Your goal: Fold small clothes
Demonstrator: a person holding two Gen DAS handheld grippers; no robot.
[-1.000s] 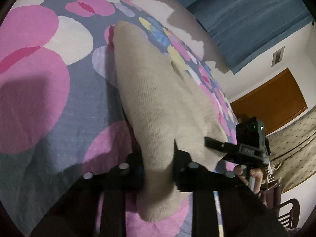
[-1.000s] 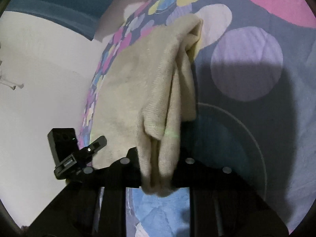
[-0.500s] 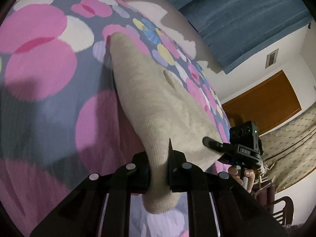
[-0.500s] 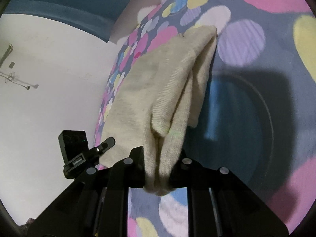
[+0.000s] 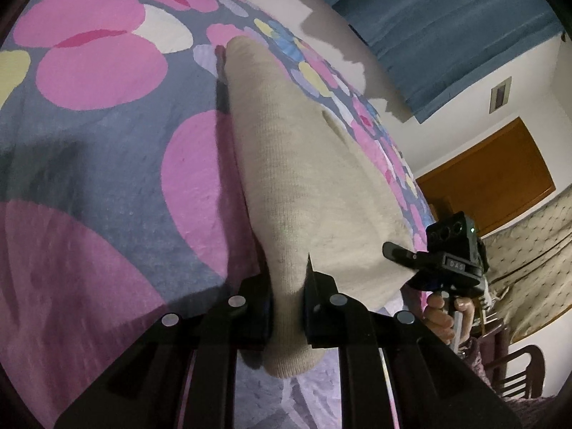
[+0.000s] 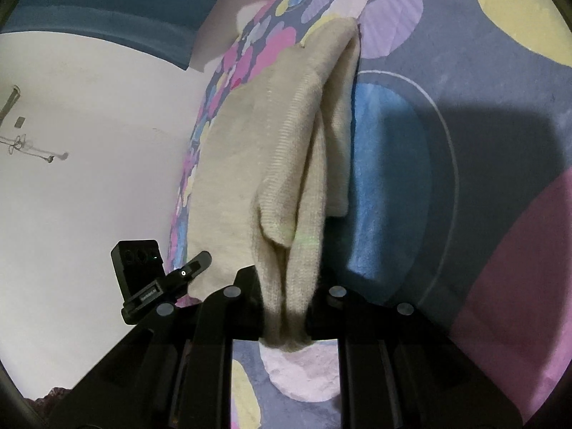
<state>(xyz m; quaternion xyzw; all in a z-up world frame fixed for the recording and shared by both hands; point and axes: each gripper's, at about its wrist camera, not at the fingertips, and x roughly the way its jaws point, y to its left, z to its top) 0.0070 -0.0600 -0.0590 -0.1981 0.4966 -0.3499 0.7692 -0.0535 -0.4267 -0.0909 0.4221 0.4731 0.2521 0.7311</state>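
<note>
A cream knitted garment [image 5: 296, 178] stretches between both grippers above a bedspread [image 5: 107, 150] printed with pink, yellow and lilac circles. My left gripper [image 5: 287, 286] is shut on one near corner of it, with cloth bulging out below the pads. My right gripper [image 6: 287, 286] is shut on the other near corner, where the knit [image 6: 286, 164] bunches in folds. The far end of the garment rests on the bedspread [image 6: 482, 143]. Each view shows the other gripper at its side: the right one [image 5: 400, 252] and the left one [image 6: 200, 262].
A blue curtain [image 5: 447, 28] hangs behind the bed. An orange-brown door [image 5: 493, 178], a patterned drape [image 5: 529, 250] and a dark wooden chair [image 5: 514, 368] stand at the right. A hand [image 5: 439, 316] holds the right gripper's handle. A white wall [image 6: 89, 143] lies left of the bed.
Both grippers have drawn back across the bed with the garment, which now lies longer and straighter between them. The left jaws have closed tighter on the cloth.
</note>
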